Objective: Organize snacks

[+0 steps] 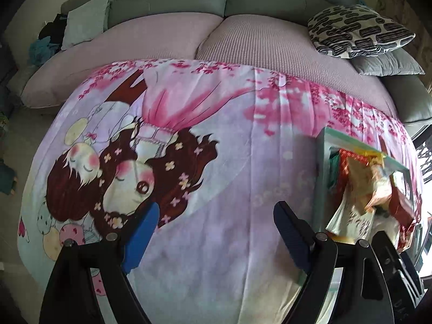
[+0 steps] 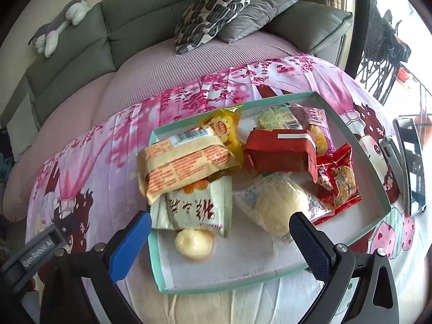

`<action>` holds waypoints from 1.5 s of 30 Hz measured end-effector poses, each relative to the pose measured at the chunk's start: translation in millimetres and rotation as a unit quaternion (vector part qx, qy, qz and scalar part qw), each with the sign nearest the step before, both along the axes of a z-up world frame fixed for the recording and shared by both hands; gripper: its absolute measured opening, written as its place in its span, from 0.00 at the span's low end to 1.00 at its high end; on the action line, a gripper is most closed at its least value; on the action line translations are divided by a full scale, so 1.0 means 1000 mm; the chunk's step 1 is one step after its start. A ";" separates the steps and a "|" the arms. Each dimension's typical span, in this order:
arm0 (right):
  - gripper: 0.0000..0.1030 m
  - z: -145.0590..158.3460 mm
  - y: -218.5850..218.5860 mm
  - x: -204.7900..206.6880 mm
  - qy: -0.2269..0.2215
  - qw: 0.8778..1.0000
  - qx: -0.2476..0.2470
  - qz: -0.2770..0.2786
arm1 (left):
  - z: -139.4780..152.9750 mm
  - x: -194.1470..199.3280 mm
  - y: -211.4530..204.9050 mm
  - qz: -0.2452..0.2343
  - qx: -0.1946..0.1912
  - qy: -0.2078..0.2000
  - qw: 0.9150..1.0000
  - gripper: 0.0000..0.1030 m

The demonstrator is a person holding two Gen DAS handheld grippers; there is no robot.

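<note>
Left gripper spread wide, nothing between the blue-padded fingers, hanging above a bare stretch of the pink cartoon-print blanket with the tray off at its right side. Right gripper likewise wide apart and holding nothing, poised over the near end of the shallow teal-rimmed tray; left finger over the tray's near left rim, right finger over the clear bun wrapper, contact not discernible. Inside the tray, a loose heap of snacks: a tan and orange packet lying tilted on top at the left, a white packet with red characters beneath it, a pale round sweet just beside that packet's near end, a clear-wrapped pale bun in the middle, a red wrapped block behind it, a red packet with yellow print at the right, a yellow packet toward the back. Near part of the tray's white floor bare. Beyond the tray's right rim, a phone on a stand. Behind the blanket, a grey-green sofa with a black-and-white patterned cushion.
</note>
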State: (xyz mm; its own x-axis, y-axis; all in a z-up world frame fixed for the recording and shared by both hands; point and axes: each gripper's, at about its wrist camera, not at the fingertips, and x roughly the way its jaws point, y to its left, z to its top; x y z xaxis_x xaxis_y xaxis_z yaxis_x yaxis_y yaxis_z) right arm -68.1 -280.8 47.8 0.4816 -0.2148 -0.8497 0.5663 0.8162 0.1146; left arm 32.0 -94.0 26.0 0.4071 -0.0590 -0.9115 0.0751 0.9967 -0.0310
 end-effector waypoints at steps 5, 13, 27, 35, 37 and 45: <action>1.00 0.000 0.009 -0.007 -0.002 1.000 -0.005 0.009 | -0.004 -0.010 0.008 0.002 -0.005 0.004 1.000 0.84; 1.00 -0.004 0.016 -0.019 0.004 1.000 -0.011 0.010 | -0.014 -0.023 0.013 -0.007 -0.004 0.020 1.000 0.84; 1.00 -0.016 0.024 -0.033 0.022 1.000 -0.017 0.015 | -0.032 -0.044 0.026 -0.009 0.006 0.044 0.999 0.84; 1.00 -0.022 0.032 -0.040 0.031 0.999 -0.024 0.025 | -0.036 -0.050 0.030 -0.012 0.011 0.051 0.999 0.84; 1.00 -0.023 0.034 -0.041 0.031 0.999 -0.026 0.029 | -0.037 -0.053 0.030 -0.015 0.014 0.051 0.998 0.84; 1.00 -0.028 0.037 -0.047 0.038 0.998 -0.028 0.034 | -0.038 -0.061 0.035 -0.023 0.028 0.051 0.998 0.84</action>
